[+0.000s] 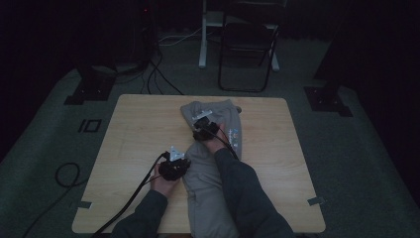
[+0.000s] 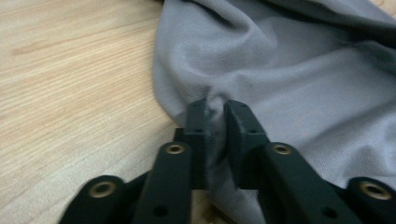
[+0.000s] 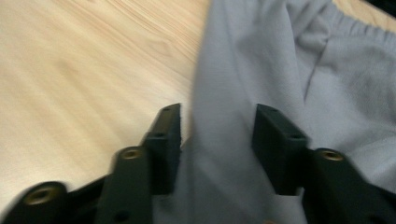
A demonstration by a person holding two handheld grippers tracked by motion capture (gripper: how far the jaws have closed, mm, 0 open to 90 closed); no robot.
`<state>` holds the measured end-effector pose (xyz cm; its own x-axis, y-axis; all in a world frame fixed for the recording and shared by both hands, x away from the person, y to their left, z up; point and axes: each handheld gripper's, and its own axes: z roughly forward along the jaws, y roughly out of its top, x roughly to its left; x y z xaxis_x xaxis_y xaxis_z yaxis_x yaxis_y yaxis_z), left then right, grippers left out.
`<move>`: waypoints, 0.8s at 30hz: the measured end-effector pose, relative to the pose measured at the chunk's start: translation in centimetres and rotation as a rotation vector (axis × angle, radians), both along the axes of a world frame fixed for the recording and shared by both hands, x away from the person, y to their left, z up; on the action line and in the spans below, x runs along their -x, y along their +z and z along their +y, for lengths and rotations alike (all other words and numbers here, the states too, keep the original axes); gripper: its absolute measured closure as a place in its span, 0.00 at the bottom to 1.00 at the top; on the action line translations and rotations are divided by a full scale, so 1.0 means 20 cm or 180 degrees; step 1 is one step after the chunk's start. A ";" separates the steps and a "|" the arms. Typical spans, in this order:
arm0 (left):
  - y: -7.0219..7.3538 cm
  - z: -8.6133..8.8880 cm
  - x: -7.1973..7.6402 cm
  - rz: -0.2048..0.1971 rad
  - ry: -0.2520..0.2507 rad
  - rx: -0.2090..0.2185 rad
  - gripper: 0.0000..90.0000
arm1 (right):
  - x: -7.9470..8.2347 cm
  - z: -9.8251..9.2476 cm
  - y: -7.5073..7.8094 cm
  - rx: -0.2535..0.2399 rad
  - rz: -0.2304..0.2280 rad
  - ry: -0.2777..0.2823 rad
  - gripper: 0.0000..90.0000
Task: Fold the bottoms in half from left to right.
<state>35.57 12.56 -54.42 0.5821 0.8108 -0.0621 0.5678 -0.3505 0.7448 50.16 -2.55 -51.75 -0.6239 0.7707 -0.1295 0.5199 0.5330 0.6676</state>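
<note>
One grey garment [image 1: 213,148] on one wooden surface [image 1: 138,134], lying lengthwise from the far middle to the near edge and hanging slightly over it — waistband end far, a small coloured print [image 1: 235,135] near its right side.

Two grippers, one per hand. Left gripper [image 2: 215,109] at the garment's left edge, near the middle of its length: jaws nearly together, pinching a small fold of the grey cloth, bare wood just to the left. In the high view, left gripper [image 1: 174,166] beside the cloth's left side.

Right gripper [image 3: 217,116] farther up, over the garment: jaws about half open, apart from each other, a ridge of cloth between them, not clamped; elastic waistband [image 3: 359,23] visible at upper right. In the high view, right gripper [image 1: 204,126] on top of the upper part of the garment.

Beyond the surface: one folding chair [image 1: 247,44], dark carpet, several cables.
</note>
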 end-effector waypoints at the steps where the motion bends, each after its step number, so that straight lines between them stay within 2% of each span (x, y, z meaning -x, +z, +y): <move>1: 0.00 0.00 0.00 0.0015 -0.0010 0.0025 0.92 | -0.01 0.00 -0.01 0.0042 0.0029 -0.0032 0.76; 2: 0.00 0.00 0.00 0.0023 -0.0005 0.0042 0.94 | -0.03 0.00 -0.01 0.0073 0.0026 -0.0065 0.87; 3: 0.00 0.01 0.00 0.0026 -0.0008 0.0042 0.94 | -0.04 -0.03 0.00 0.0026 0.0000 -0.0106 0.94; 4: 0.00 0.01 0.01 0.0023 -0.0009 0.0036 0.95 | -0.05 -0.06 0.03 -0.0073 -0.0015 -0.0159 0.97; 6: 0.00 0.01 0.01 0.0027 -0.0005 0.0041 0.95 | -0.06 -0.15 0.08 -0.0369 -0.0042 -0.0268 0.98; 7: 0.00 0.01 0.01 0.0020 -0.0001 0.0037 0.95 | -0.06 -0.21 0.11 -0.0457 -0.0072 -0.0335 0.98; 9: 0.00 0.01 0.02 0.0021 -0.0011 0.0022 0.95 | -0.08 -0.32 0.16 -0.0536 -0.0142 -0.0485 0.98; 11: 0.00 0.00 0.03 0.0014 -0.0028 0.0015 0.95 | -0.11 -0.45 0.18 -0.0678 -0.0108 -0.0625 0.98; 13: 0.00 0.00 0.05 0.0007 -0.0039 0.0012 0.95 | -0.13 -0.57 0.18 -0.0747 -0.0064 -0.0738 0.98; 17: 0.00 0.00 0.05 0.0000 -0.0063 -0.0004 0.95 | -0.17 -0.73 0.12 -0.0733 0.0066 -0.0892 0.97; 20: 0.00 -0.01 0.06 0.0012 -0.0114 0.0014 0.95 | -0.19 -0.77 0.06 -0.0529 0.0154 -0.0987 0.94; 21: 0.00 -0.01 0.07 0.0001 -0.0136 0.0008 0.94 | -0.19 -0.77 0.04 -0.0446 0.0187 -0.1052 0.90; 22: 0.00 -0.01 0.07 -0.0005 -0.0173 0.0004 0.93 | -0.19 -0.77 0.03 -0.0389 0.0206 -0.1130 0.81; 24: 0.00 -0.01 0.07 -0.0003 -0.0244 0.0016 0.84 | -0.17 -0.78 0.03 -0.0393 0.0214 -0.1248 0.72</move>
<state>34.11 12.32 -54.42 0.6426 0.7634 -0.0655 0.5387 -0.3893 0.7471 53.57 -18.18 -51.24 -0.2839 0.9588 0.0096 0.7121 0.2041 0.6717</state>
